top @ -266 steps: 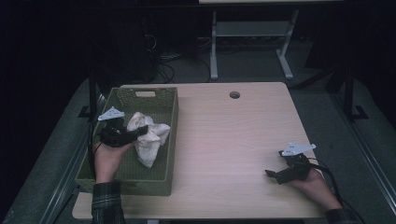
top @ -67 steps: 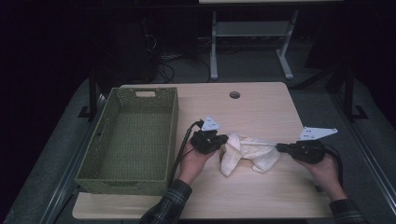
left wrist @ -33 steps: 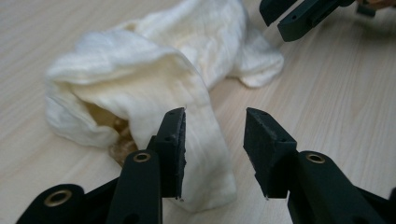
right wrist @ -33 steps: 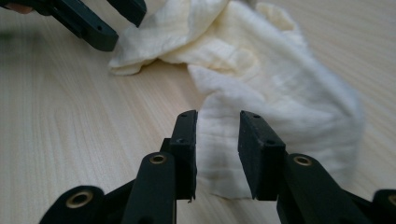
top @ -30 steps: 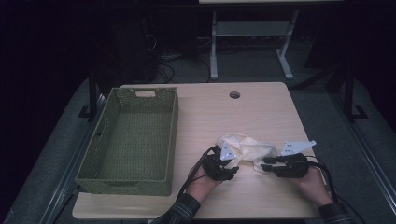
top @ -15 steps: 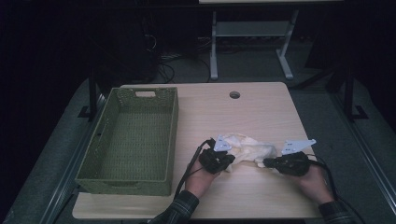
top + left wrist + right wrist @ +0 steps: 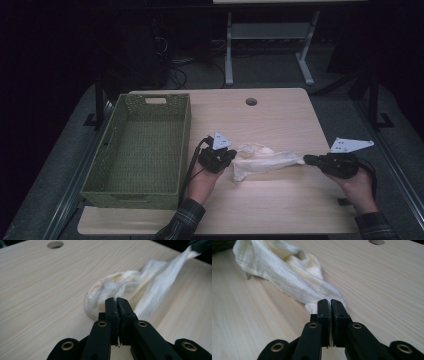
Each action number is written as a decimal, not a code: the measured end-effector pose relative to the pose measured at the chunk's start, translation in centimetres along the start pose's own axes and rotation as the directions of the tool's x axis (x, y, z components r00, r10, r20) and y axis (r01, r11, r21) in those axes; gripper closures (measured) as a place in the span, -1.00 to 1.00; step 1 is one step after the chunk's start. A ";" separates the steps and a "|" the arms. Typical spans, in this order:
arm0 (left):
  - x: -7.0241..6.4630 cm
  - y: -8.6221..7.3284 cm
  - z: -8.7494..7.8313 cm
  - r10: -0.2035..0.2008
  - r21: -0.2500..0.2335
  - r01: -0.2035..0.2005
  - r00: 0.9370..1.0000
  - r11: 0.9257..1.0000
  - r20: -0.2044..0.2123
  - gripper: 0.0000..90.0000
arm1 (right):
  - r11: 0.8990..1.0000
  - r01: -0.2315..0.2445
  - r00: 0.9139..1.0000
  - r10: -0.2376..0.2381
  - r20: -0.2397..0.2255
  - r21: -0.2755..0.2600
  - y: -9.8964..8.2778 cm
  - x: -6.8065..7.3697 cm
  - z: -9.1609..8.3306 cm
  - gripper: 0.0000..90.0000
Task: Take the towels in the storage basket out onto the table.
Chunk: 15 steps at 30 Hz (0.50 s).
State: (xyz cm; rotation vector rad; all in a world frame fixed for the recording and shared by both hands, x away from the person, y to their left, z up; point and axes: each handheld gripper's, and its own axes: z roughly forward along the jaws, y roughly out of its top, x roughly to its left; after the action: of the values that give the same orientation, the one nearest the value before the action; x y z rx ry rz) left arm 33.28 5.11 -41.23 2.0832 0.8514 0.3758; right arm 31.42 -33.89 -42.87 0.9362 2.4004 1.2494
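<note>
Since the earlier frame both hands have spread apart, the left gripper (image 7: 223, 156) and right gripper (image 7: 309, 159) each clamped on the cloth (image 7: 262, 161) at frame centre; pull evenly to flatten it.

Readable text: none | labels, brands, numbers, signs: none legible on any surface in the three views
</note>
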 end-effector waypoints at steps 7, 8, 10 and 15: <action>1.2 -1.0 3.3 -0.033 0.075 0.037 0.998 0.996 -0.054 0.92 | 0.996 -0.053 0.999 0.052 0.005 0.068 -0.9 -1.9 2.2 0.90; 1.4 -1.2 3.7 -0.030 0.094 0.036 0.998 0.995 -0.063 0.89 | 0.995 -0.058 0.998 0.057 0.009 0.079 -0.9 -1.9 2.6 0.90; 1.4 -1.4 3.9 -0.030 0.096 0.038 0.996 0.995 -0.080 0.74 | 0.993 -0.066 0.998 0.065 0.020 0.093 -1.0 -2.1 3.2 0.82; 0.7 -0.7 1.8 -0.026 0.034 0.028 0.998 0.999 -0.057 0.54 | 0.995 -0.077 0.996 0.075 0.047 0.056 -1.1 -2.3 2.2 0.61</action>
State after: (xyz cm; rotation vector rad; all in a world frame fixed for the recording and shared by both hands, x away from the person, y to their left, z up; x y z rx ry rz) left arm 34.47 4.84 -42.93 2.0995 0.9247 0.4099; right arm 33.77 -34.47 -45.13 1.0706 2.3986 1.1772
